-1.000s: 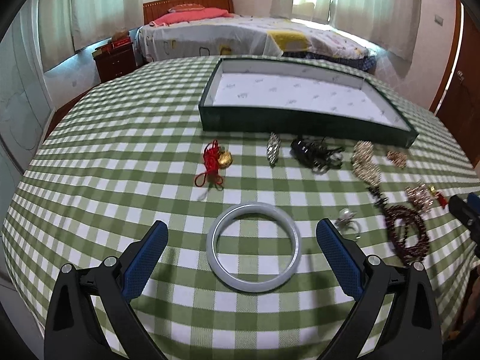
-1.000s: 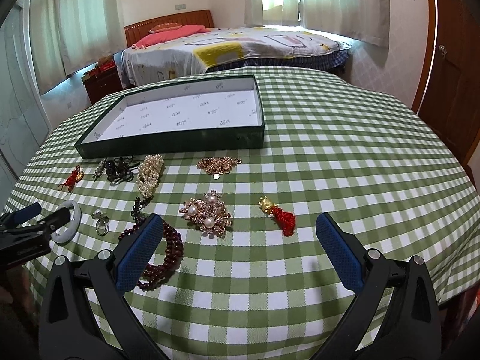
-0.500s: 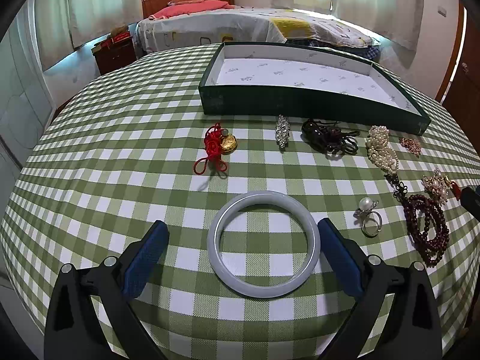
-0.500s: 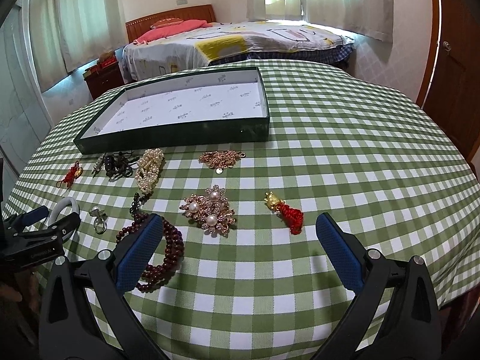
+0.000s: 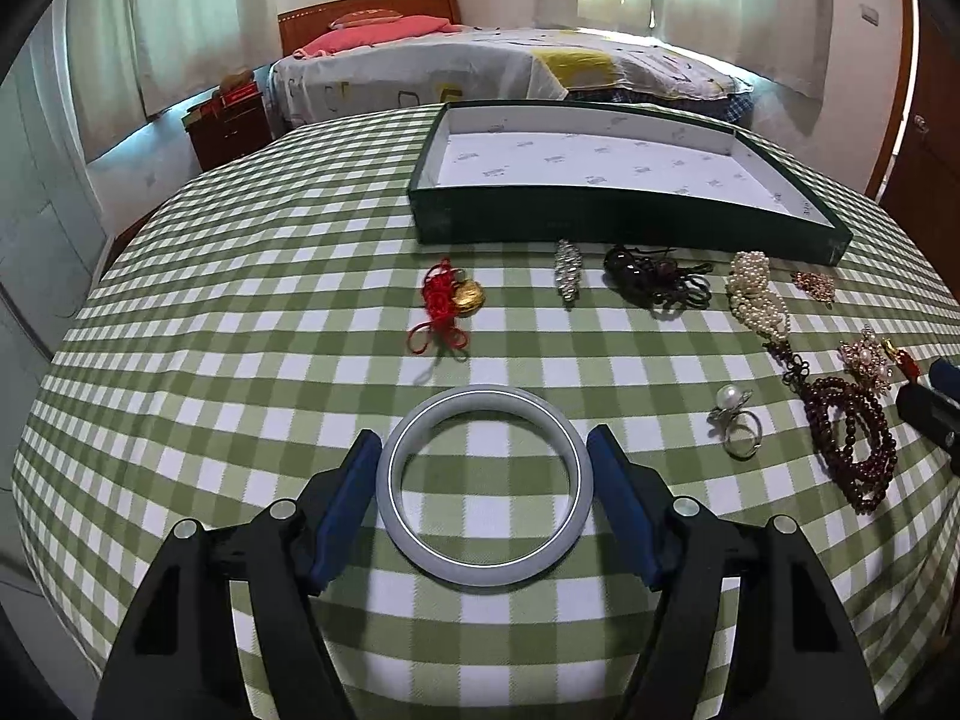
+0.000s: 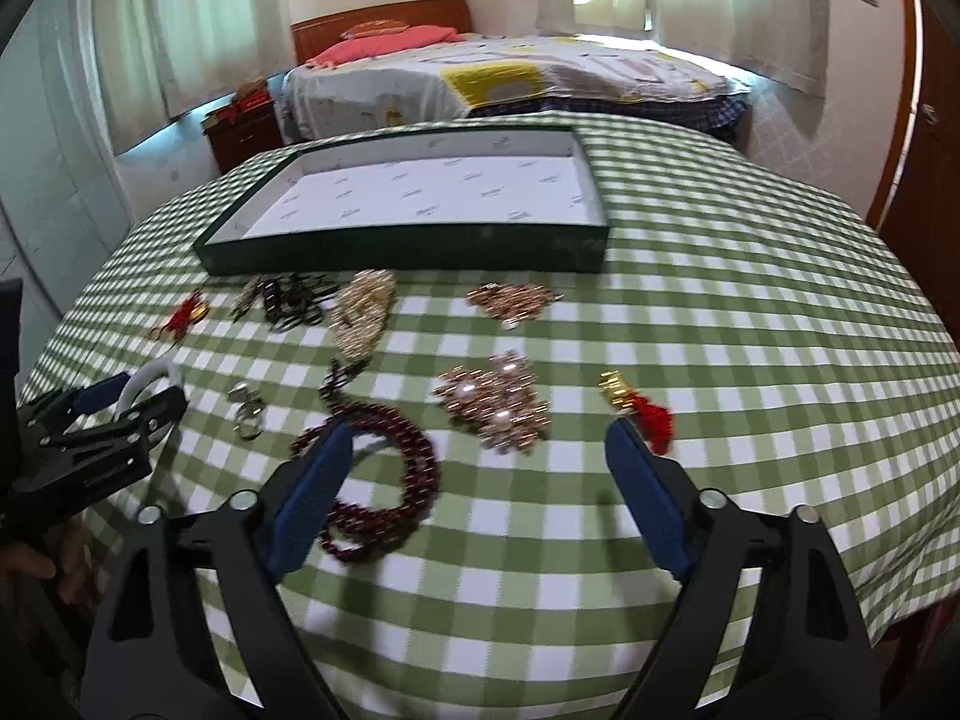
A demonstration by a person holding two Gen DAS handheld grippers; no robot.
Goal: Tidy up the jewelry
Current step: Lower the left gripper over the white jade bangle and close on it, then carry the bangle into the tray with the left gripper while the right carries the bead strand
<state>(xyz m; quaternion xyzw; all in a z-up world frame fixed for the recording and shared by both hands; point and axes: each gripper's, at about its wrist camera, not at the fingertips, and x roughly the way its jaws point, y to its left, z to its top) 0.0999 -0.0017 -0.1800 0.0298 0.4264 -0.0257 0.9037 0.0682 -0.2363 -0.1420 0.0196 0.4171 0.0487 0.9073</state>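
A pale grey-green bangle (image 5: 485, 489) lies on the checked tablecloth between the blue pads of my left gripper (image 5: 485, 468), which have closed against its two sides. The bangle also shows in the right wrist view (image 6: 144, 384), in the left gripper (image 6: 120, 414). My right gripper (image 6: 480, 468) is open and empty above a dark red bead necklace (image 6: 384, 480) and a pearl brooch (image 6: 498, 402). The green tray (image 5: 630, 222) with a white lining stands behind the row of jewelry.
In the left wrist view lie a red knot with gold charm (image 5: 450, 306), a silver clip (image 5: 567, 267), dark hair ties (image 5: 660, 282), a pearl strand (image 5: 756, 297), a pearl ring (image 5: 735, 420). A red tassel charm (image 6: 639, 405) lies by my right gripper's right finger. A bed stands behind the table.
My left gripper's jaws have closed from wide open onto the sides of the bangle. My right gripper has moved forward and down toward the bead necklace and brooch, with its jaws narrowed but still open.
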